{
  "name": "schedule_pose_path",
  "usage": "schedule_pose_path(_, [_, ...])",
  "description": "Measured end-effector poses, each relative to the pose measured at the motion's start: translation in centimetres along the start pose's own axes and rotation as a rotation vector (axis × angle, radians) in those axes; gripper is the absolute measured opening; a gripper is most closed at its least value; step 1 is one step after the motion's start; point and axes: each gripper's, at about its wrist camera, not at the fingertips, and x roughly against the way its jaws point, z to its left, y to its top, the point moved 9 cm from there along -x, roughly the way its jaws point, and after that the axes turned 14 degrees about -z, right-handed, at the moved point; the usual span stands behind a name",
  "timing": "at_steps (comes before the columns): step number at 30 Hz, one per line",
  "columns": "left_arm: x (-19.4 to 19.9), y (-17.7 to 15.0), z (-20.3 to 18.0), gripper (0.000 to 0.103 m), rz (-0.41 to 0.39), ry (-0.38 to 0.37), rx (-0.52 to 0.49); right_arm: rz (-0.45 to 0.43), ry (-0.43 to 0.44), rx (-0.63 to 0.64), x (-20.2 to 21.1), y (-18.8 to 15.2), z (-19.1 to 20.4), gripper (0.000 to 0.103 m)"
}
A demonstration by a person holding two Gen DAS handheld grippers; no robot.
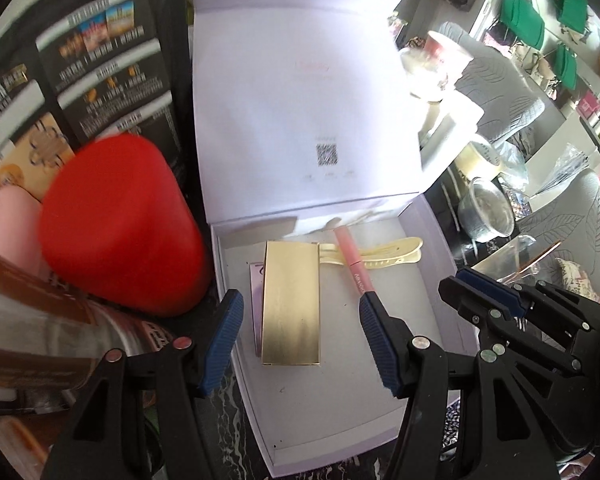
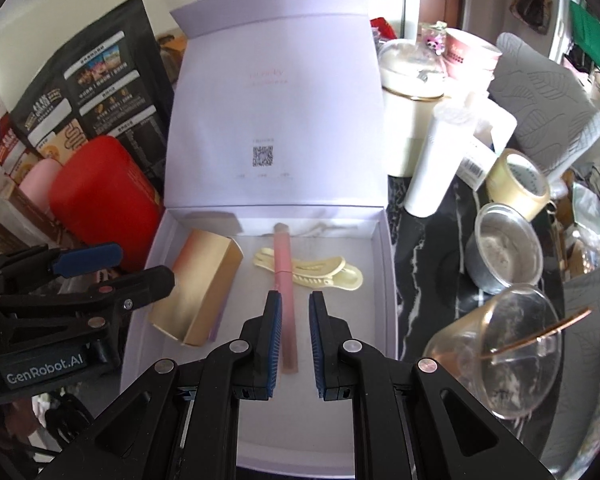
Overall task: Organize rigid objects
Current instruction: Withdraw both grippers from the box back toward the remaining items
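Observation:
An open lilac box (image 1: 440,240) (image 2: 384,248) with its lid raised holds a gold rectangular box (image 1: 291,302) (image 2: 198,284), a pink pen-like stick (image 1: 354,264) (image 2: 285,280) and a pale yellow hair clip (image 1: 384,254) (image 2: 320,268). My left gripper (image 1: 300,336) (image 2: 112,268) is open and empty, its fingers on either side of the gold box just above it. My right gripper (image 2: 294,300) (image 1: 488,292) is partly open and empty, its fingers straddling the pink stick's near end without clamping it.
A red case (image 1: 120,228) (image 2: 100,200), a pink object (image 1: 8,224) and dark printed pouches (image 2: 96,80) crowd the box's left. On the right stand a white tube (image 2: 432,164), tape roll (image 2: 518,184), lidded jar (image 2: 504,248), glass cup (image 2: 500,344) and cream pot (image 2: 408,92).

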Motion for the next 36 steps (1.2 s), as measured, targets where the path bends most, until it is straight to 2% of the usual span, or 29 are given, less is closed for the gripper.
schedule_pose_path(16, [8.4,1.4,-2.0,0.060,-0.145,0.005,-0.088,-0.097,-0.045,-0.037,8.4,0.1,0.4,0.015])
schedule_pose_path(19, [9.8,1.4,-2.4,0.060,-0.169,0.013,-0.111,-0.119,-0.054,-0.049,10.0,-0.1,0.5,0.022])
schedule_pose_path(20, [10.1,1.3,-2.5,0.061,-0.175,0.014,-0.117,-0.125,-0.058,-0.052,10.6,-0.2,0.6,0.022])
schedule_pose_path(22, [10.8,1.1,-2.8,0.089,-0.180,0.013,-0.127,-0.136,-0.066,-0.053,11.6,-0.4,0.6,0.022])
schedule_pose_path(23, [11.4,1.0,-3.0,0.092,-0.193,0.011,-0.130,-0.142,-0.073,-0.054,12.3,-0.6,0.5,0.023])
schedule_pose_path(36, [16.5,-2.2,-5.9,0.092,-0.231,-0.011,-0.154,-0.208,-0.124,-0.123,19.8,-3.2,-2.4,0.035])
